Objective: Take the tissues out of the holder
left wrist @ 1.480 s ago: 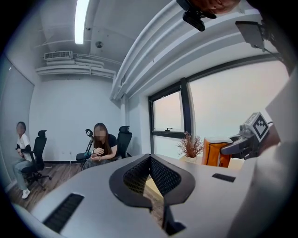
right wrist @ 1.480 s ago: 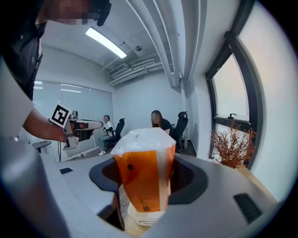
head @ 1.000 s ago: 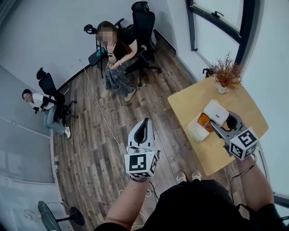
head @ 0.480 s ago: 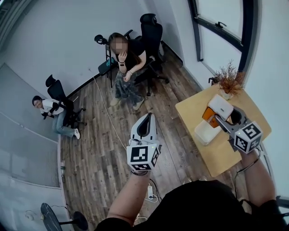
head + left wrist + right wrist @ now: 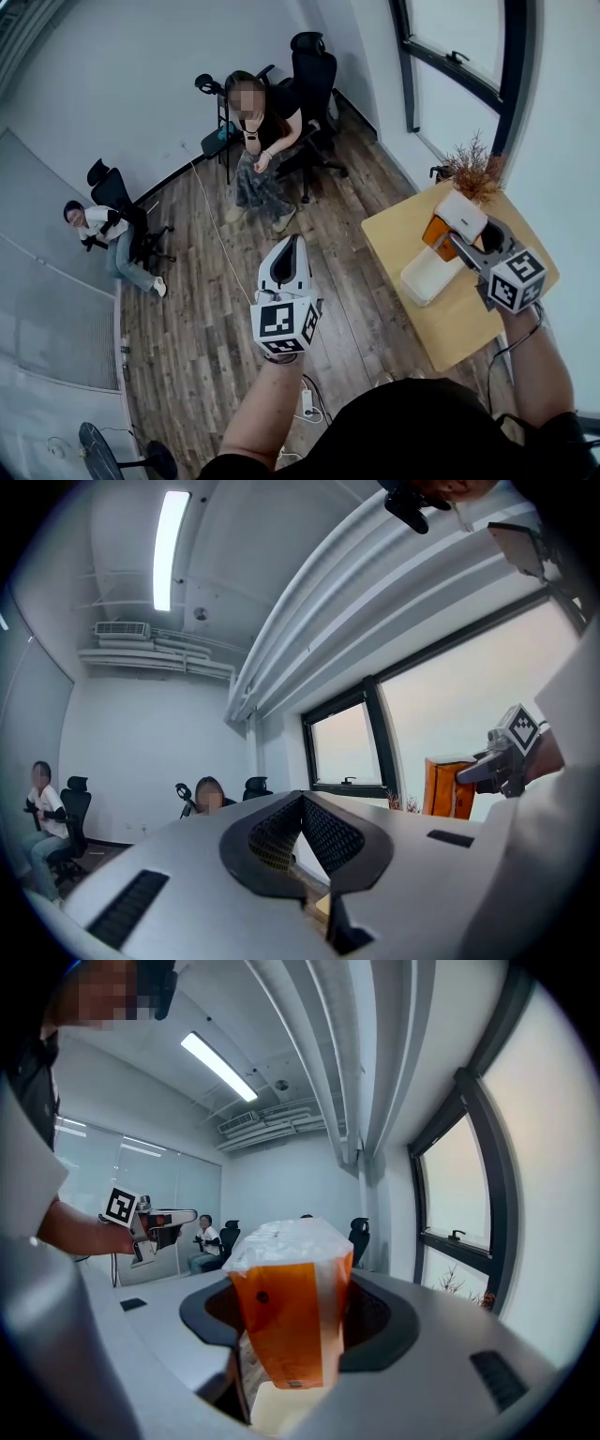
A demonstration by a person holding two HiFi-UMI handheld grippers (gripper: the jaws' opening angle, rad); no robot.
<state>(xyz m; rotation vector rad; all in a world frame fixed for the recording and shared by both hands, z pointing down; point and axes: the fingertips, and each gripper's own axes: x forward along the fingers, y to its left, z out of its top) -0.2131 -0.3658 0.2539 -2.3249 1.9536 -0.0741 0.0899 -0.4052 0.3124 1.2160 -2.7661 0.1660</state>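
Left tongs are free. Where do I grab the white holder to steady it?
Probably the long wall nearest the left tongs, pinched over the rim from above: the holder lies flat on the table, seemingly open-topped. The right tongs hold the tissue pack.

- Tissue pack (image 5: 437,232): near end hidden inside the jaws of the right gripper (image 5: 457,242), which are closed on it. In the right gripper view the tissue pack (image 5: 291,1321) drops behind the gripper body at its lower end, and its label print is too small to read.
- Holder (image 5: 427,274): interior too small to tell.
- Plant (image 5: 473,169): pot hidden behind the pack.
- Floor fan (image 5: 111,448): cut off by the near left picture edge.
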